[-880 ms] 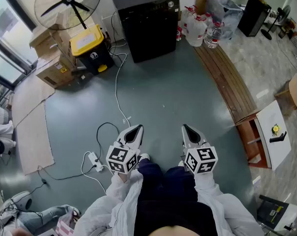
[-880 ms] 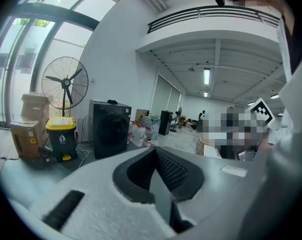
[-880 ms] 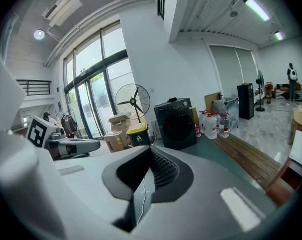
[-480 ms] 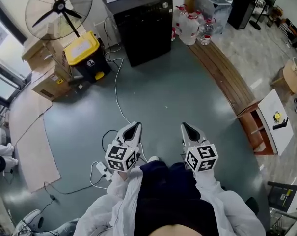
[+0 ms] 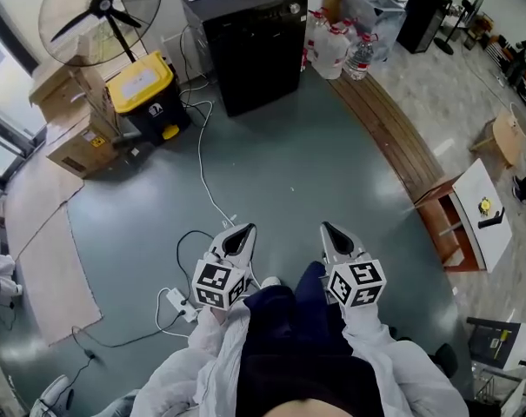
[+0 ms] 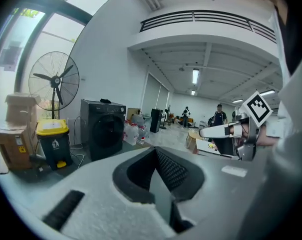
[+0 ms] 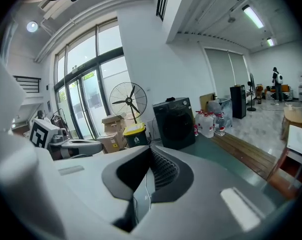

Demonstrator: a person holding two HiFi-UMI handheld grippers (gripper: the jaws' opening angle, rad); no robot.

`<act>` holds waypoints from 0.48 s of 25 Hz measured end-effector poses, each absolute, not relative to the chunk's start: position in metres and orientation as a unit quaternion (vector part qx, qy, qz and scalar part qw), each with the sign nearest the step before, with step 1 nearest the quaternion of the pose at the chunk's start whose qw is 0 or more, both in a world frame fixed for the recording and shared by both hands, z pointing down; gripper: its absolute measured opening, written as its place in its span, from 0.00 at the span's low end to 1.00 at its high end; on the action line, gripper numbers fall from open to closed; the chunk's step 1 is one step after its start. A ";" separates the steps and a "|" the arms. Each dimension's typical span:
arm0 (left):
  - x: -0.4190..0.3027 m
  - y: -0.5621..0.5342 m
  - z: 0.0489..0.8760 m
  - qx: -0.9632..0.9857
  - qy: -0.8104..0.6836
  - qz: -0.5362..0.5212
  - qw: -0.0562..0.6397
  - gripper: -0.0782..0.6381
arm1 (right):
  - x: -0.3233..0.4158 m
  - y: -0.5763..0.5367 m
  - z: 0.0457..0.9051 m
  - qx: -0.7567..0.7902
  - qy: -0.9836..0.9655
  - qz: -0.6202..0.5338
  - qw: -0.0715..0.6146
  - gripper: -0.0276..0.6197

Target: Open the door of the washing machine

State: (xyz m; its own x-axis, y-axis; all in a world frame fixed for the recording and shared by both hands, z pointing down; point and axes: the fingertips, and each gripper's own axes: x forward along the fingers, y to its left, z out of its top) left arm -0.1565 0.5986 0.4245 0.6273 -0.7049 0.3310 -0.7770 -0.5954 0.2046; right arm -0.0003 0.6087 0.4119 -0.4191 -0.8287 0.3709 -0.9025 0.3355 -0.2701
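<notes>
The washing machine (image 5: 254, 46) stands at the top centre of the head view, a black box against the wall. Its round door (image 6: 110, 131) lies flush with its front (shut, as both gripper views show it). A wide stretch of grey-green floor (image 5: 315, 163) separates it from the person, so both grippers are well apart from it.

The left gripper (image 5: 241, 234) is at the lower middle of the head view, left of centre. Its jaws are closed together with nothing between them. The right gripper (image 5: 334, 235) sits beside it, right of centre, its jaws likewise pressed together and empty. Both point up the frame towards the machine.

A large fan (image 5: 102, 7) fills the upper left corner, with a yellow-lidded bin (image 5: 145, 89) just below it and cardboard boxes (image 5: 71, 129) further left. Water bottles (image 5: 336, 46) stand just right of the machine. A white cable (image 5: 206, 168) runs down the floor to a power strip (image 5: 177, 302) near the left gripper.
</notes>
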 end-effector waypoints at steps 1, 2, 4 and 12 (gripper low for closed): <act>-0.157 0.598 0.426 0.887 -0.417 0.107 0.169 0.11 | -0.004 0.609 0.414 0.529 -0.814 0.223 0.085 0.06; -0.156 0.596 0.427 0.886 -0.418 0.105 0.172 0.11 | -0.005 0.608 0.415 0.527 -0.815 0.224 0.087 0.06; -0.154 0.593 0.430 0.884 -0.420 0.111 0.170 0.11 | -0.004 0.604 0.419 0.524 -0.817 0.227 0.088 0.06; -0.165 0.528 0.442 0.873 -0.440 0.111 0.179 0.11 | -0.014 0.527 0.431 0.504 -0.828 0.232 0.085 0.06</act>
State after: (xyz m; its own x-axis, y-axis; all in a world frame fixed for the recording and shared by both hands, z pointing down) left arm -0.1653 0.5283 0.4415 0.5887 -0.7279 0.3516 -0.8076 -0.5492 0.2152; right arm -0.0137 0.5273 0.4313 -0.4777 -0.7942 0.3755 -0.8736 0.3841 -0.2988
